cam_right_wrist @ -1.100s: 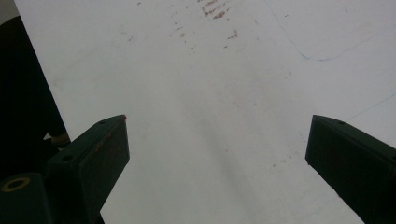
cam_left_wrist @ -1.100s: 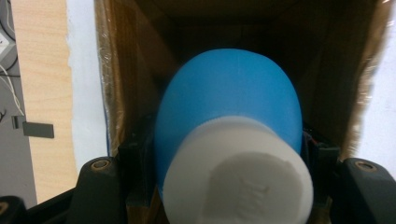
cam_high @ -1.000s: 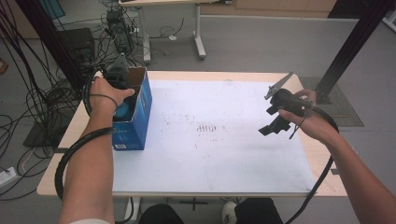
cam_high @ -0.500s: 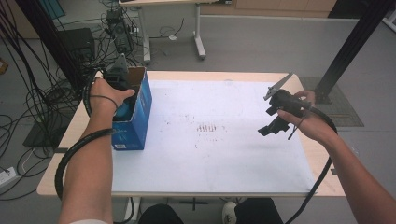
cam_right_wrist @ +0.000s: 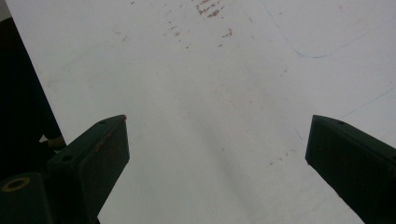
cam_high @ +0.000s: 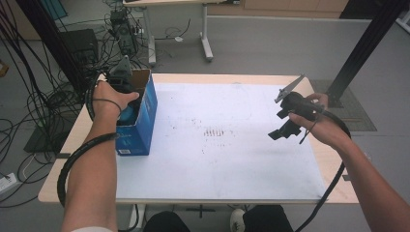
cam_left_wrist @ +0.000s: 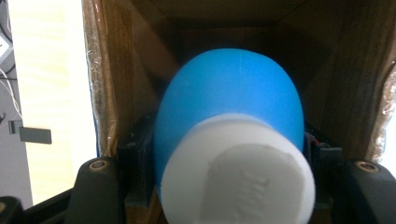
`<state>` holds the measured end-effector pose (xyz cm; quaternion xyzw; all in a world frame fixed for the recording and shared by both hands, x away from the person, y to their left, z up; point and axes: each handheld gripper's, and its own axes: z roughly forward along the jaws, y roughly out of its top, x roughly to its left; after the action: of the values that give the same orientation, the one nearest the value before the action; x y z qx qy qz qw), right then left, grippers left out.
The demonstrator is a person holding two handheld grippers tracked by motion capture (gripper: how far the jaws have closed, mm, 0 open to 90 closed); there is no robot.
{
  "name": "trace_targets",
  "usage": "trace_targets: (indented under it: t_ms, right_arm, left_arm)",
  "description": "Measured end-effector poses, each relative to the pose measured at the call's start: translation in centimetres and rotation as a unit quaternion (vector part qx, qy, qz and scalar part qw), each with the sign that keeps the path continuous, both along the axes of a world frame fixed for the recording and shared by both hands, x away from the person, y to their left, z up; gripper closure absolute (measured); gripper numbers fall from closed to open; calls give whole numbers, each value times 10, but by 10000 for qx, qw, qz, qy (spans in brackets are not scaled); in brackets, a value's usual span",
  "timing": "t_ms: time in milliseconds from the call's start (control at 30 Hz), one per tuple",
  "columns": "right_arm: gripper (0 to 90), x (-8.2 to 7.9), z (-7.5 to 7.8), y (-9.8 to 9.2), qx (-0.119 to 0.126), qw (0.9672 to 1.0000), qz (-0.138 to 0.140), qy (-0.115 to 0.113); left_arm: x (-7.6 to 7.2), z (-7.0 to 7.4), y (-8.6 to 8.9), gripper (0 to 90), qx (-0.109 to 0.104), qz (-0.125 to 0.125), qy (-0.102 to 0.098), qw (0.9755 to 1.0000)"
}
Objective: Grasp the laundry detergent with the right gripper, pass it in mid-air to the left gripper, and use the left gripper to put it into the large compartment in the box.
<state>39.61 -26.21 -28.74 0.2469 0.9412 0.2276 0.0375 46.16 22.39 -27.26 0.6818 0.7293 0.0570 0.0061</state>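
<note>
Bottle (cam_left_wrist: 229, 116), blue with a white cap (cam_left_wrist: 238, 172), sits down inside the open box (cam_high: 145, 116) at the left end of the table (cam_high: 193, 79), and your left gripper (cam_high: 126, 99) reaches into that box from above. Cardboard walls hem the bottle in on both sides in the left gripper view, so there is little room beside it. The box has blue outer faces and stands on the edge of the white sheet (cam_high: 232, 159) that covers most of the tabletop. The sheet bears faint brown marks (cam_high: 217, 131) near its middle. Cables (cam_high: 43, 96) lie on the floor past the left end of the table.

Your left hand (cam_high: 113, 99) and the box rim cover most of the gripper in the high view, and just a sliver of blue shows there. In the left gripper view the cap fills the foreground and hides the lower part of the bottle; the box bottom is too dark to read.

The bottle lies right between the left jaws, which are clenched on its body below the cap, one black jaw pressed to each side. Your right gripper (cam_right_wrist: 217, 135) hangs above the bare sheet at the right side of the table, well apart from the box, jaws spread wide with nothing between them
</note>
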Motion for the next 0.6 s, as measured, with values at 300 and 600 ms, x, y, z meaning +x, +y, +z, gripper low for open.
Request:
trace_targets:
  t_ms: [300,600]
  right_arm:
    - [61,0,2,0,2,10000,-11,-15]
    - [62,0,2,-1,-25,10000,-11,-13]
  left_arm:
    - [0,0,0,360,1,8,-15,10000]
    - [-1,0,1,360,-4,11,-21,10000]
